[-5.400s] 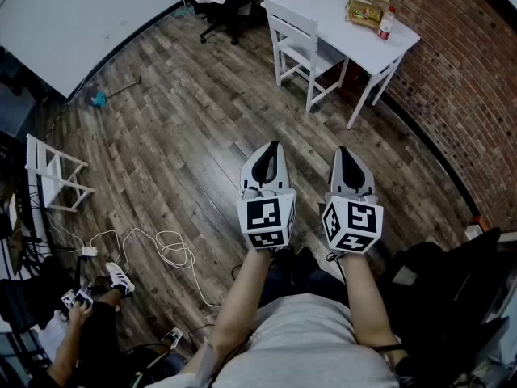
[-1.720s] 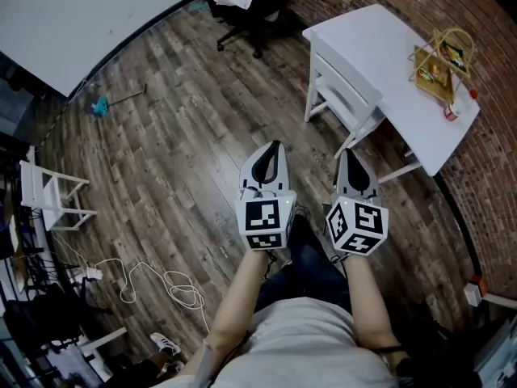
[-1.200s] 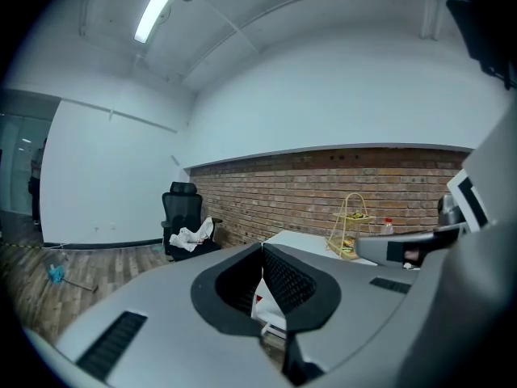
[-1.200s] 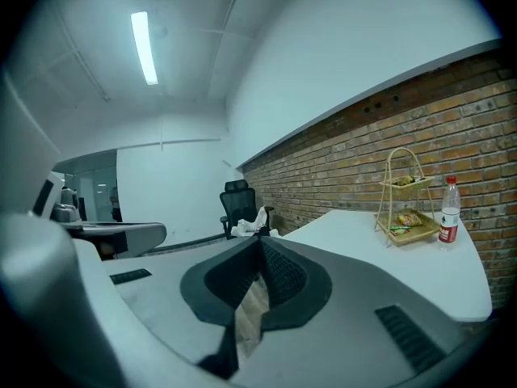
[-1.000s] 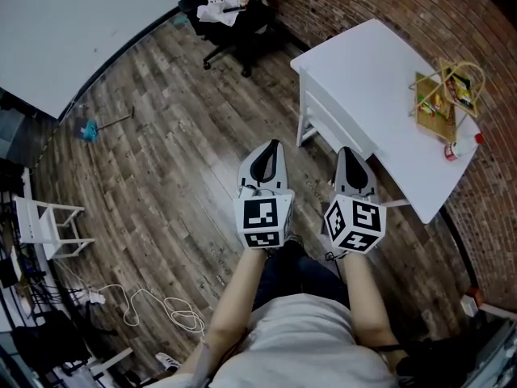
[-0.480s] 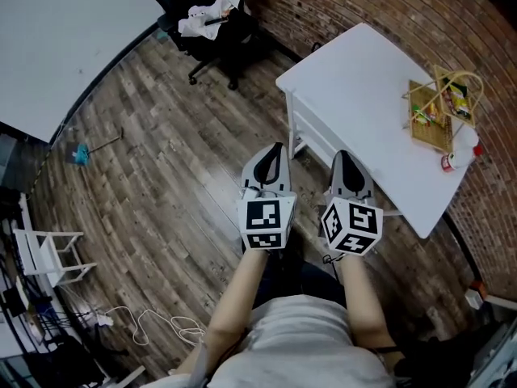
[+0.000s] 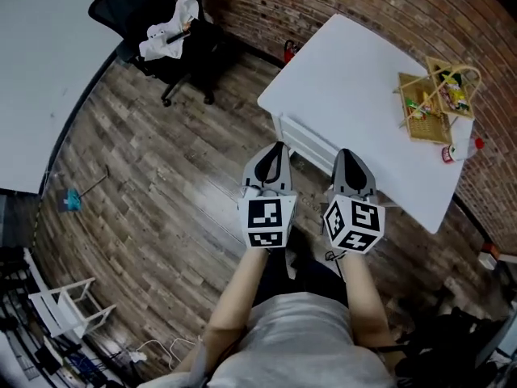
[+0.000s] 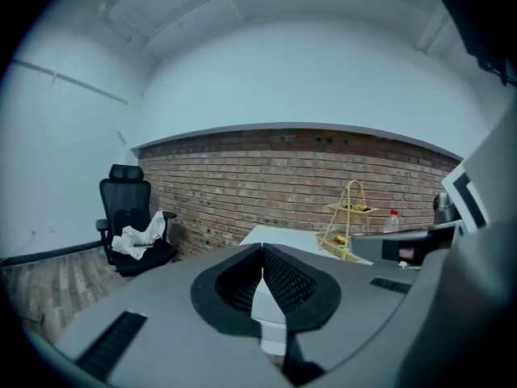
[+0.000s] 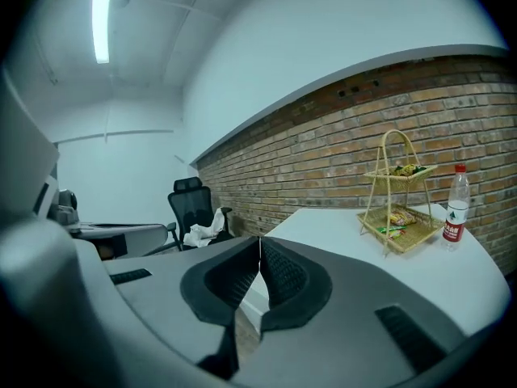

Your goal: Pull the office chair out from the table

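A two-tier wicker stand (image 7: 432,95) holds small packets, and a clear bottle with a red cap (image 7: 459,148) stands upright just beside it. A brick wall (image 7: 388,6) meets the wood plank floor (image 7: 161,184). Well apart on that floor lie a small white chair (image 7: 69,314) and a blue-headed tool (image 7: 73,200), perhaps a mop.

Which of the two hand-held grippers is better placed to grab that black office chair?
Left, probably: the black office chair lies on the side of the left hand-held gripper, while the right hand-held gripper faces the white table. Both are shut, empty.
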Motion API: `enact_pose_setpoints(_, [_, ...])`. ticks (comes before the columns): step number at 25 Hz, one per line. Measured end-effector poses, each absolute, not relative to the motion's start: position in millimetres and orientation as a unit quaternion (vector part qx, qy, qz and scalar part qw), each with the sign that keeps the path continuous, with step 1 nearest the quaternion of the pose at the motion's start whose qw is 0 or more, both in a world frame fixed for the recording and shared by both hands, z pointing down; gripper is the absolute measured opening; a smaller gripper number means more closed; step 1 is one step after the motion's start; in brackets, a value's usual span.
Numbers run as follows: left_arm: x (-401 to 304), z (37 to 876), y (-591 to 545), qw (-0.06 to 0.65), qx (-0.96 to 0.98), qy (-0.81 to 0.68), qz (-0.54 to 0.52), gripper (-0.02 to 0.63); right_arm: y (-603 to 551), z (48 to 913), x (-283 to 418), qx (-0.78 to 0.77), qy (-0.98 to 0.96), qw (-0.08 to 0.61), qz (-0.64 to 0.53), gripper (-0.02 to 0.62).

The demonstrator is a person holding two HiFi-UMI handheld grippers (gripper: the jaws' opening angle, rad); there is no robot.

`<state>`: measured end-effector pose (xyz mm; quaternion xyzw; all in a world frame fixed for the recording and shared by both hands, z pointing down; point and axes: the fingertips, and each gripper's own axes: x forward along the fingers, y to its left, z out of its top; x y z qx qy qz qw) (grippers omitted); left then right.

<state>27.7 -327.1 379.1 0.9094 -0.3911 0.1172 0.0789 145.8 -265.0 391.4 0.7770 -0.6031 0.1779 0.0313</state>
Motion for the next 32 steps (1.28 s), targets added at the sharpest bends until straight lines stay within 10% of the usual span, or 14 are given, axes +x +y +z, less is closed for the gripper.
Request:
enact_pose_setpoints(24, [134, 446, -388, 0.046, 0.968, -0.123, 0.214, 0.014, -281, 443, 200, 0.861, -0.455, 0.101, 0.202, 0.014])
enact_pose_setpoints(32, [151, 462, -363, -0.023, 0.965, -0.058, 0.256, 0.014, -287, 461, 191, 0.782, -0.543, 0.216, 0.216, 0.015])
